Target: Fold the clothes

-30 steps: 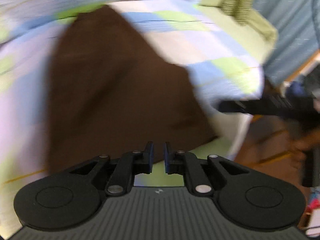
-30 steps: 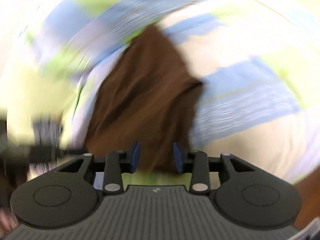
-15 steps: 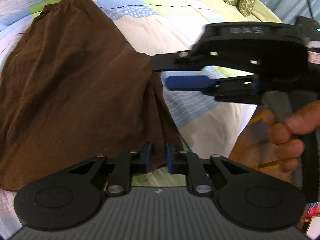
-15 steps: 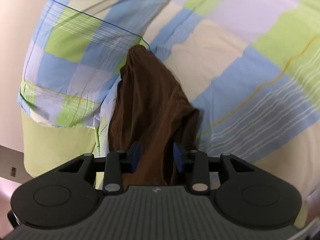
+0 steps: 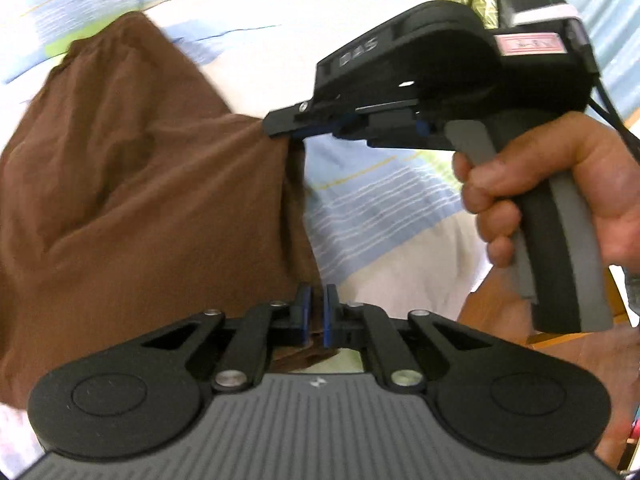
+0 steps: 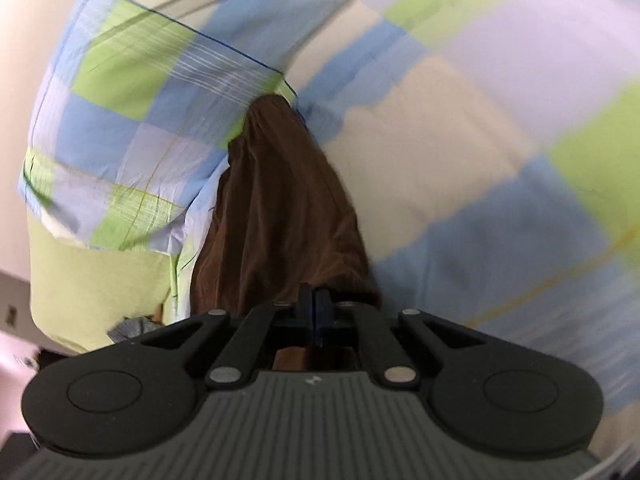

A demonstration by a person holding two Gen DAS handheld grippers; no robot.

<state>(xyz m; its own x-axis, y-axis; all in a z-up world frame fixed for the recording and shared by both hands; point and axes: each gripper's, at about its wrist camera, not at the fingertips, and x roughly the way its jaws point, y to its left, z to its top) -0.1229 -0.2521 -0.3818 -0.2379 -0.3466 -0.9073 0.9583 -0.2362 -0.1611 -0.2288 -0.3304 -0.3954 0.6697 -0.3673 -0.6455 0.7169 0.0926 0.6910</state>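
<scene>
Left tongs (image 5: 315, 314) clamped on the hem of the brown garment (image 5: 140, 184), with cloth between the blue pads. Right tongs (image 6: 315, 314) pinched together on another edge of it, at 1 o'clock in the left view. Garment lifted and draped over the checked bedsheet (image 6: 480, 128) on the bed.

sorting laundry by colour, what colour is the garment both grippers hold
Plain dark brown garment, clearest in the left wrist view.
</scene>
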